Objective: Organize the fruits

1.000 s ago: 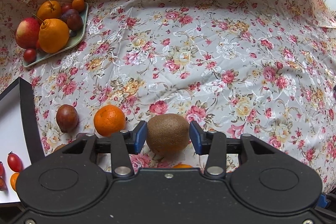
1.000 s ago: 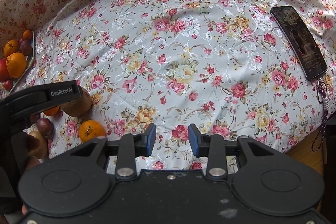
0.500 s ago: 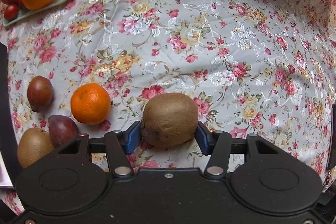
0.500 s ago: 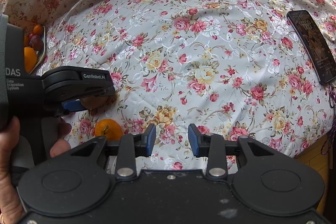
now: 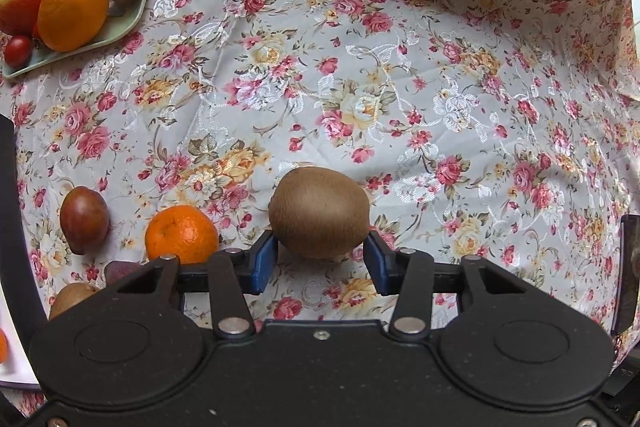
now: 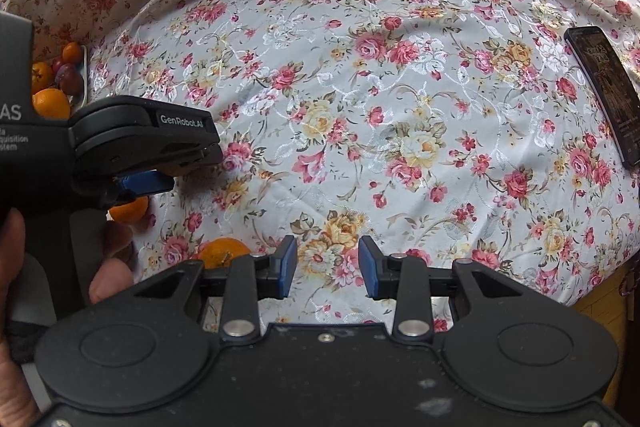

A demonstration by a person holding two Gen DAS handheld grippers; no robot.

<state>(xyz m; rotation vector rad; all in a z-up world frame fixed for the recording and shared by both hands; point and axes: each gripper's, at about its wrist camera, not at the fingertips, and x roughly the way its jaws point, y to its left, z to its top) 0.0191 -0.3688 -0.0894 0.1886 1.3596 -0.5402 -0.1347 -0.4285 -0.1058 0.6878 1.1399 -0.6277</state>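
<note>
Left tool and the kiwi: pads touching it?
Touching. In the left wrist view the kiwi sits between the left tool's blue pads, both pressed against its sides with no gap showing.

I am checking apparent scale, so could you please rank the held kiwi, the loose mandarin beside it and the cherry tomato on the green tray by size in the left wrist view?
1. kiwi, though nearest the camera
2. mandarin
3. cherry tomato, farthest away
</note>
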